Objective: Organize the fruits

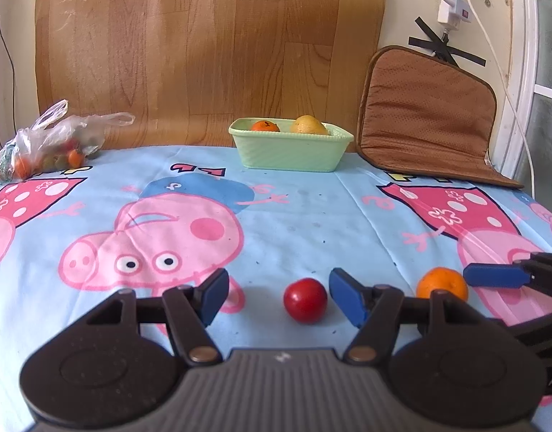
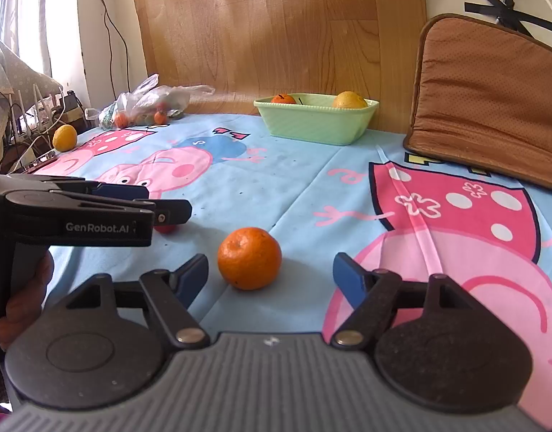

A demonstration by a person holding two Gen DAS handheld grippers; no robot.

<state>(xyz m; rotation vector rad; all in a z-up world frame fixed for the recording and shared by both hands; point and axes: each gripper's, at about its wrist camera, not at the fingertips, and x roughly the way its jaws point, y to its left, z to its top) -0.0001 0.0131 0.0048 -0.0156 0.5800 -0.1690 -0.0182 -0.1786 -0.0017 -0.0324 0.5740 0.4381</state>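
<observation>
Facing two fruits on table: tomato (image 1: pixel 305 300) between half-open left jaws (image 1: pixel 277 297), nearer right pad, untouched; orange (image 2: pixel 249 258) between wide right jaws (image 2: pixel 270 279), nearer left pad, unheld. Basket (image 1: pixel 290 151) far ahead.

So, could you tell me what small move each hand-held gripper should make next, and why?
Probably close both. The left hand-held gripper has the red fruit between its open pads, and the right hand-held gripper brackets the orange, neither gripped yet. The green basket already holds two fruits.
</observation>
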